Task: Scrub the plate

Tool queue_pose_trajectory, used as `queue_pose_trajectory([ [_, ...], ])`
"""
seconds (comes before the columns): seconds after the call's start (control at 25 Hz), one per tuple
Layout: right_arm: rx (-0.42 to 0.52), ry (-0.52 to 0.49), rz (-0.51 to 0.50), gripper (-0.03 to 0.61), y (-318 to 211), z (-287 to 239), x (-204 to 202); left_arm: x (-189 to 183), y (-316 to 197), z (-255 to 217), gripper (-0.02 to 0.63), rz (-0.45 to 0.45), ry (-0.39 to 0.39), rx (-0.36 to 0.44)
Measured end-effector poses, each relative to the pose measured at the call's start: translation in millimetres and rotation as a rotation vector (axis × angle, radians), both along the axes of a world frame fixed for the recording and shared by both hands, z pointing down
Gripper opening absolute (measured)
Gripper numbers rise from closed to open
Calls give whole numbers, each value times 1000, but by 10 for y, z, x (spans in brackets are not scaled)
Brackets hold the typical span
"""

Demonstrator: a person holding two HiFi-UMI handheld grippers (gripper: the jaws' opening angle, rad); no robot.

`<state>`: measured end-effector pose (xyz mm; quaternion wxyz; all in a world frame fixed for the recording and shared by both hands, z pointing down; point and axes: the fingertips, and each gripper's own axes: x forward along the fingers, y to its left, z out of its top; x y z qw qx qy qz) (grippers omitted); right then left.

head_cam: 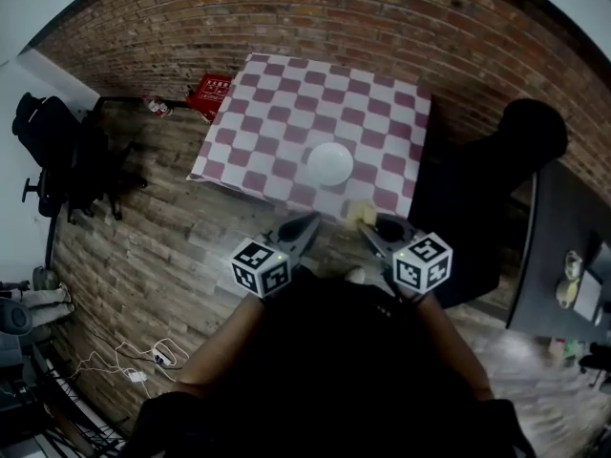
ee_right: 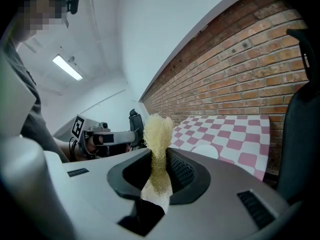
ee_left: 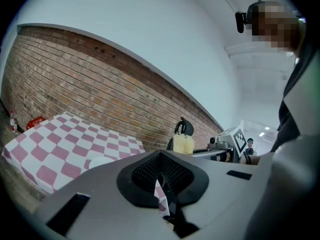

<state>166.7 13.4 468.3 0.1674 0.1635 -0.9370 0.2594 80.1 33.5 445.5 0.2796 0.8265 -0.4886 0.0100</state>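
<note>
At the near edge of the worktop (head_cam: 277,103), just short of it, both tools are held side by side in front of the person's body and point toward the checked cloth.

- Plate (head_cam: 329,163): white and round, lying flat and face up on the cloth, about mid-width and toward the near side. Nothing else is on the cloth, and neither tool touches the plate or is over it.
- Right hand-held gripper (head_cam: 374,227): jaws clamped on a yellow scrubbing pad (ee_right: 157,134). The pad is pinched low, so a fluffy tuft stands clear beyond the jaw tips. Judgement: it is gripped this way so that the soft fibre, not the hard jaws, meets the plate.
- Left hand-held gripper (head_cam: 307,225): jaws together with nothing between them. Only a sliver of the cloth shows past the seam in its own view. Judgement: this is the free tool, carried alongside to steady the plate. Closed jaws could press down on the rim, but pinching the rim would require them to part first.
- Status (judgement): approach stage, with no scrubbing contact yet. The plate lies loose on a smooth cloth, so it is likely to slide or spin under the pad unless the left tool braces it. The cloth may also bunch up.
- Surroundings: a red box (head_cam: 212,93) lies on the floor beyond the worktop's far left corner, well away from the work.
</note>
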Motion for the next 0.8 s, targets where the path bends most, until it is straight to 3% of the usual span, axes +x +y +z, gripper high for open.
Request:
queue_pose_trajectory([
  [0.32, -27, 24, 69, 77, -410, 127, -73, -149, -486, 147, 11, 65, 14, -42],
  [0.56, -32, 44, 181, 77, -765, 150, -309, -301, -979, 137, 11, 216, 15, -25],
  [0.8, -44, 61, 306, 78, -1091, 157, -650, -697, -1395, 74, 11, 340, 11, -12],
])
